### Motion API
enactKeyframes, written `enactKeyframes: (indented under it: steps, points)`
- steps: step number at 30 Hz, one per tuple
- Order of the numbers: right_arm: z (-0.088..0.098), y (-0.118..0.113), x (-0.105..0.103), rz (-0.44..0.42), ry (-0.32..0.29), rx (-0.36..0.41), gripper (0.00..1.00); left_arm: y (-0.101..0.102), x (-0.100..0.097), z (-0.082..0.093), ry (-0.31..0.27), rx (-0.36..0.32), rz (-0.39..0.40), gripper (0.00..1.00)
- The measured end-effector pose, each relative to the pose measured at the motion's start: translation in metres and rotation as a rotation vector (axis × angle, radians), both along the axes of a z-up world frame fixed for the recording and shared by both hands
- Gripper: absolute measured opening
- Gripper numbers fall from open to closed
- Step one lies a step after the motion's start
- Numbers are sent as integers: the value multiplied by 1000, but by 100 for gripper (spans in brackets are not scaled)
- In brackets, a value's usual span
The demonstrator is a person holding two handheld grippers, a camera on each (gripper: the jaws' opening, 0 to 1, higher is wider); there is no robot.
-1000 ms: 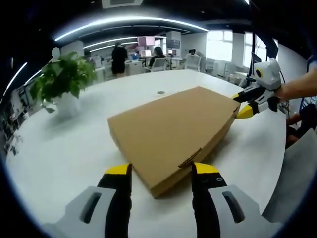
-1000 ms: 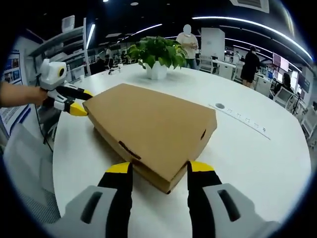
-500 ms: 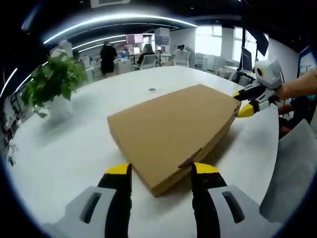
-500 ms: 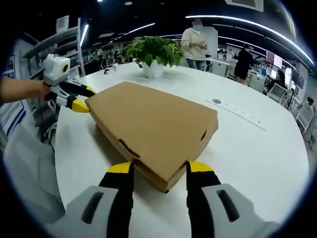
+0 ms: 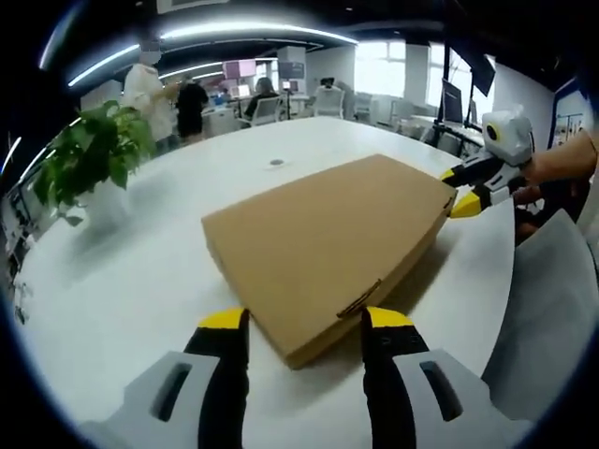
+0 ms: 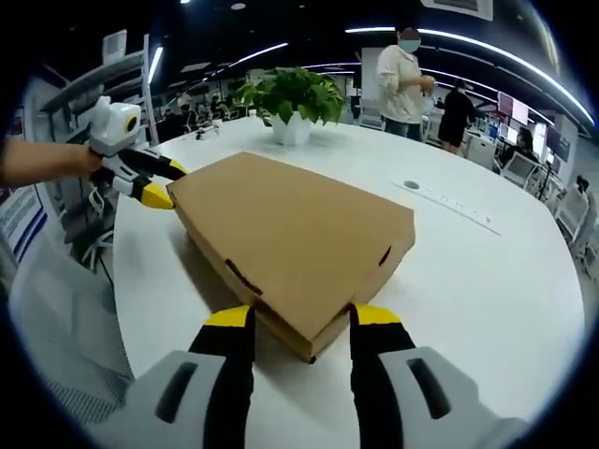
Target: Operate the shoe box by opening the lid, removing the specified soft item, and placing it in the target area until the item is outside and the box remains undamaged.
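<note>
The closed cardboard shoe box (image 5: 328,248) lies flat on the white table (image 5: 122,281), lid on, contents hidden. The left gripper (image 5: 304,323) straddles its nearest corner, jaws spread apart; the right gripper (image 6: 292,320) likewise brackets the opposite corner, unclenched. Beyond the box stands a potted plant (image 6: 290,98), and farther off a person (image 6: 402,70).

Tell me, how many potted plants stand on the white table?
1. The potted plant stands on the white table beyond the closed shoe box, toward the far edge. Another could be hidden outside the views.
</note>
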State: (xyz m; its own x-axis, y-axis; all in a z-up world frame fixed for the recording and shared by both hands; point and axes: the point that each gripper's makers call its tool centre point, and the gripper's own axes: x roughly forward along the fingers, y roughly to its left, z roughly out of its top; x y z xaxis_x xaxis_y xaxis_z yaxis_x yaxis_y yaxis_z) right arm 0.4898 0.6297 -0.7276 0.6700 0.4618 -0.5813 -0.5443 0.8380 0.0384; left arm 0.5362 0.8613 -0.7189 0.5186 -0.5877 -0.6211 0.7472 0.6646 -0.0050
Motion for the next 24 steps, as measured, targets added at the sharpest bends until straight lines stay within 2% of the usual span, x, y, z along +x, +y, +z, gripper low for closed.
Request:
enactKeyframes:
  steps: [6, 24]
  points:
    - [0, 6, -16, 11, 3, -3, 35, 5, -10, 0, 5, 5, -16, 47]
    - [0, 18, -46, 24, -1, 8, 35, 20, -44, -1, 20, 14, -9, 47]
